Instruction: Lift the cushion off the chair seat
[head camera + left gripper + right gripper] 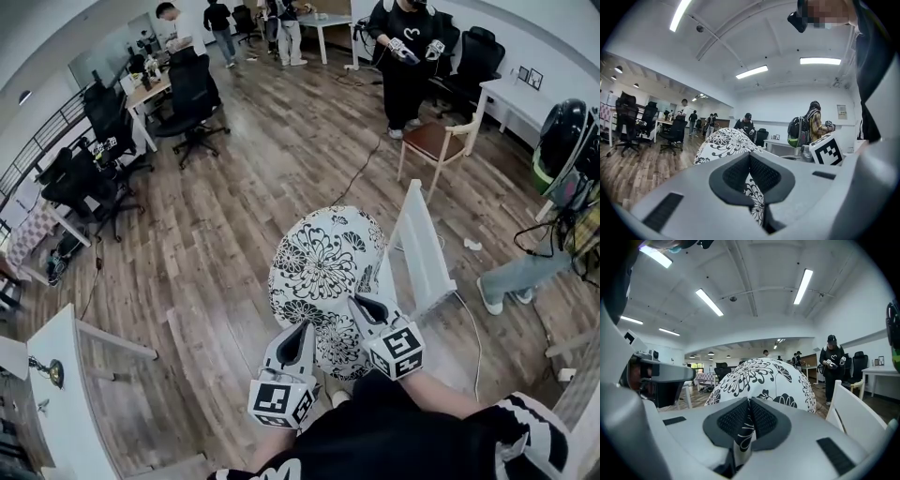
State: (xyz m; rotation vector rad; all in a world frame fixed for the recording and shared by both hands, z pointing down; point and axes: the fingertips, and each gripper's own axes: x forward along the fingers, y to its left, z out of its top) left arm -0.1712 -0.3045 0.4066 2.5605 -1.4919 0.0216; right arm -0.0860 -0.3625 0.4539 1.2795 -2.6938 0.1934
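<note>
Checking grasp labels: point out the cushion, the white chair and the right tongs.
cushion point(323, 258), head view, middle of its floral face.
white chair point(424, 246), head view, on the backrest.
right tongs point(749, 401), right gripper view, between the pads pinching the cushion's fabric.

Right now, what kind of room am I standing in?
Probably an open-plan office: black swivel chairs stand at desks, strip lights run along the ceiling, and several people are working across a wide wood floor.
</note>
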